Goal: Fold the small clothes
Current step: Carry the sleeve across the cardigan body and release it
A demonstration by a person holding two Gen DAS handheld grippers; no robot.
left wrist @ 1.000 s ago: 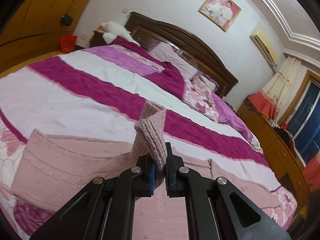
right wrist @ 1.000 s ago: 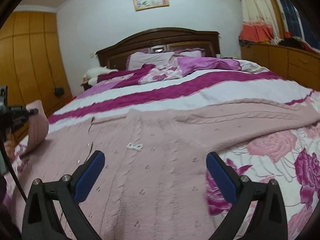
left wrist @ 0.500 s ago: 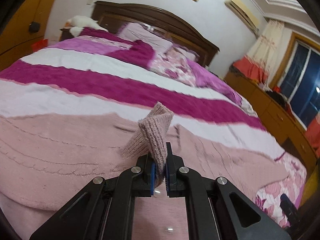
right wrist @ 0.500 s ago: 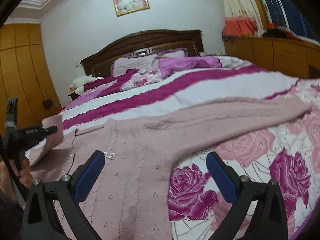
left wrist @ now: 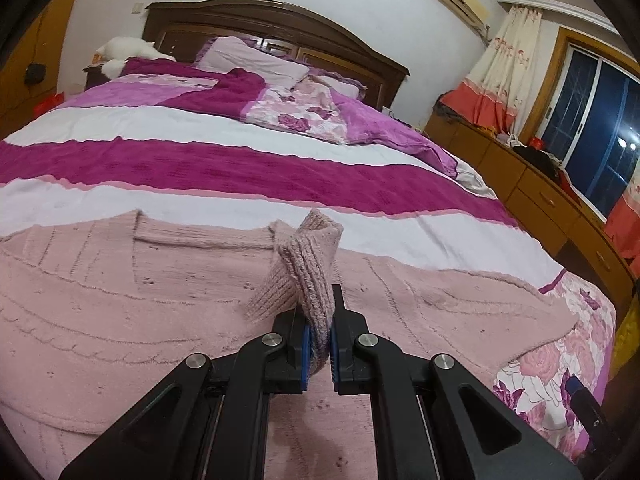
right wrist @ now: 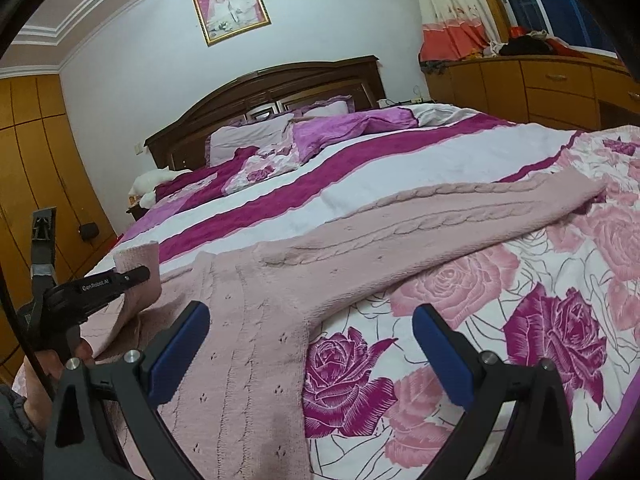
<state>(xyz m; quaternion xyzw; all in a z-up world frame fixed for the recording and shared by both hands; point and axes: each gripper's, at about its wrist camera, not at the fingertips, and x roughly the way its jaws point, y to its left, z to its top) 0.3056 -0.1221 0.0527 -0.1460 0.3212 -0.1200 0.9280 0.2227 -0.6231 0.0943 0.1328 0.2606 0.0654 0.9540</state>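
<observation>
A pale pink knit sweater (left wrist: pixel 120 300) lies spread on the bed. My left gripper (left wrist: pixel 319 354) is shut on the ribbed cuff of its sleeve (left wrist: pixel 308 276) and holds it up over the sweater's body. In the right wrist view the sweater (right wrist: pixel 256 320) fills the lower left, and its other sleeve (right wrist: pixel 460 208) stretches out to the right across the bedcover. My right gripper (right wrist: pixel 312 348) is open and empty, low over the sweater's right side edge. The left gripper (right wrist: pixel 108 284) with the cuff shows at the far left of that view.
The bed has a striped magenta and white cover (left wrist: pixel 240 168) and a rose-print cover (right wrist: pixel 520 320). Pillows (left wrist: pixel 256 56) and a dark wooden headboard (left wrist: pixel 280 20) are at the far end. Wooden drawers (left wrist: pixel 540 200) stand to the right of the bed.
My left gripper has carried the sleeve cuff to the right, over the sweater's body. My right gripper has moved right, towards the sweater's side edge and the rose-print cover, still open.
</observation>
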